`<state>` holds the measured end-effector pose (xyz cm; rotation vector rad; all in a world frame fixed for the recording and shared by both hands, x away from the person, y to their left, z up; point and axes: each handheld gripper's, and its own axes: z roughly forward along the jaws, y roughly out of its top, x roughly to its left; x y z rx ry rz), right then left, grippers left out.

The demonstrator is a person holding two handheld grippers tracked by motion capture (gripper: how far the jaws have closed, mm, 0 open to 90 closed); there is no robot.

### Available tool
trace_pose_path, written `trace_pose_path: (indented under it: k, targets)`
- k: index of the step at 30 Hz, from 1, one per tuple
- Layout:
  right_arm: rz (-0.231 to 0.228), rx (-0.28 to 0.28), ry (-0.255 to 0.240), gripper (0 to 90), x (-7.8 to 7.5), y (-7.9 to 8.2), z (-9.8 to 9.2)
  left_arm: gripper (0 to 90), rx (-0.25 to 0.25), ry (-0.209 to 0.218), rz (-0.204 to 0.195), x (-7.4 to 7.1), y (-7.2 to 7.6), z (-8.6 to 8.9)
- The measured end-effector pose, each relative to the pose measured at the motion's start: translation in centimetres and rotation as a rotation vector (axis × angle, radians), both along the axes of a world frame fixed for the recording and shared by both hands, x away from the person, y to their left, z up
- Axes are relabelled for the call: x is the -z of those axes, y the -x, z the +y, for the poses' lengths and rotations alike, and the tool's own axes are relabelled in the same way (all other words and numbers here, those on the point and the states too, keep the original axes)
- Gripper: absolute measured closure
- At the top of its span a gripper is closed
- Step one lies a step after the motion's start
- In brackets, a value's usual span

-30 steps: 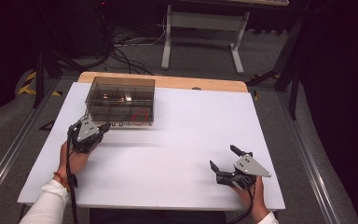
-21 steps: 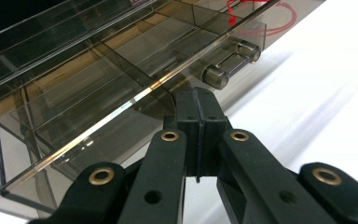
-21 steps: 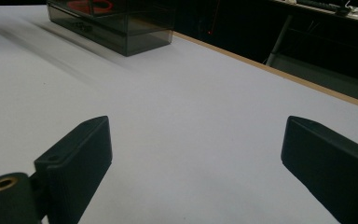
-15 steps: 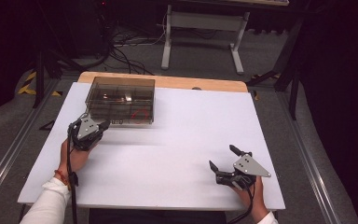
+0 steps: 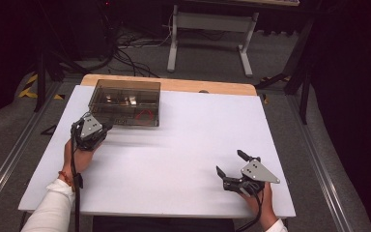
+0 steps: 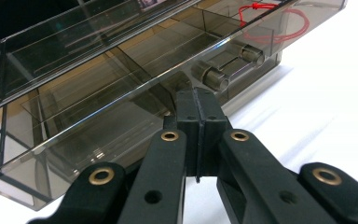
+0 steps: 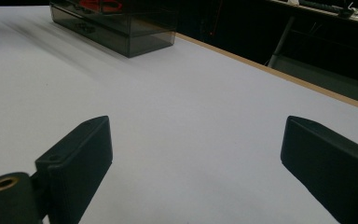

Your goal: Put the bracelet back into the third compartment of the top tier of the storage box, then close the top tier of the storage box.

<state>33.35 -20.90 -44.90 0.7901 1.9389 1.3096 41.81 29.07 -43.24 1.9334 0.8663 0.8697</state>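
One smoky clear box (image 5: 125, 101) sits on the surface (image 5: 183, 145) between two hand-held grippers: left hand-held gripper (image 6: 198, 109) pressed together at its front wall, right hand-held gripper (image 7: 196, 154) spread.

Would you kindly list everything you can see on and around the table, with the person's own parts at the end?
Compartment box: one, smoky clear plastic with inner dividers, far left part of the table.
Red cord: one, red, looped inside the box at its near right.
Table: one, white top with a wooden strip along the far edge.
Stand: one, pale grey, on the floor beyond the table.
Floor cables: several, dark, behind the table.
Left gripper: one, black, jaws shut together, tips at the box's near wall.
Right gripper: one, black, jaws wide open over bare table, near right.
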Motion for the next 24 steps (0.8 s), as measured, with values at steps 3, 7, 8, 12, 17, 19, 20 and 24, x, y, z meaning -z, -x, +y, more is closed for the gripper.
trace_pose_path:
  k: [3,7,8,12,17,19,20,24]
  targets:
    - [0.000,0.002,0.000,9.8,0.0,0.0,0.0,89.9,-0.004,0.005,0.000,0.0,-0.2,-0.1]
    - [0.001,0.002,0.001,9.9,0.0,0.0,0.0,90.0,0.002,0.009,0.006,0.1,-0.5,-0.1]
    - [0.001,0.001,0.001,9.9,0.0,0.0,0.0,89.9,-0.008,0.006,0.003,0.1,-0.6,-0.1]
    - [0.001,0.002,-0.007,10.2,-0.1,-0.1,0.0,89.9,-0.011,0.011,0.003,0.1,-1.0,-0.2]
    - [0.001,0.002,-0.004,10.3,0.0,-0.2,-0.1,89.9,-0.019,0.019,0.005,0.2,-1.6,-0.1]
    - [0.003,0.000,-0.007,10.3,0.0,-0.3,-0.1,90.0,-0.022,0.024,0.005,0.2,-1.8,-0.1]
    - [0.002,0.001,-0.006,10.2,0.0,-0.3,-0.1,89.9,-0.024,0.023,0.003,0.2,-1.9,-0.1]
    - [0.007,0.007,-0.010,10.7,0.0,-0.3,-0.1,89.9,-0.028,0.042,0.009,0.4,-2.0,-0.3]
